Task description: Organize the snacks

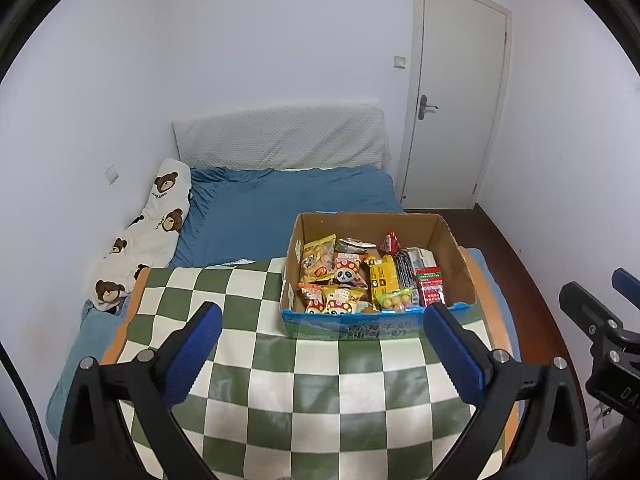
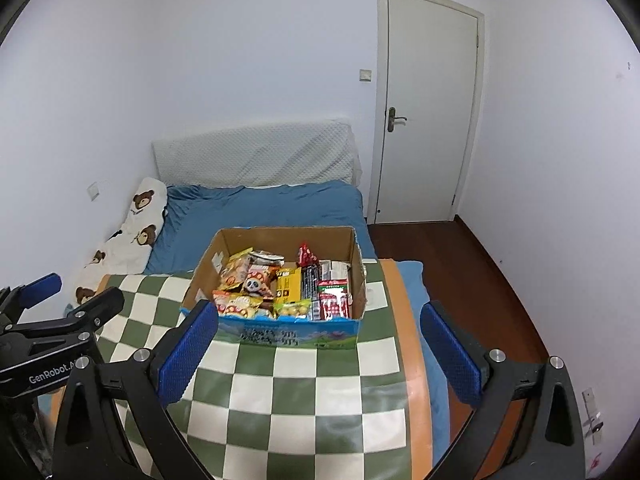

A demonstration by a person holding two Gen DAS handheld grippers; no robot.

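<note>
Both my left hand-held gripper (image 1: 322, 350) and right hand-held gripper (image 2: 320, 354) gape wide, empty. Snack packets (image 1: 340, 276) at twelve o'clock in the cardboard box (image 1: 456, 256) look light, crinkly, slippery; I'd pinch a sealed edge.

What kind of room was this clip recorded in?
Most likely a bedroom: a bed with a blue sheet, a padded headboard against the wall, and a bear-print pillow beside it.

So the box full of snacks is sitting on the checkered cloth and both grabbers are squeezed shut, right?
Not quite. The box of snacks does sit on the checkered cloth, but both grabbers are wide open and empty: the left gripper in the left wrist view, the right gripper in the right wrist view.
</note>
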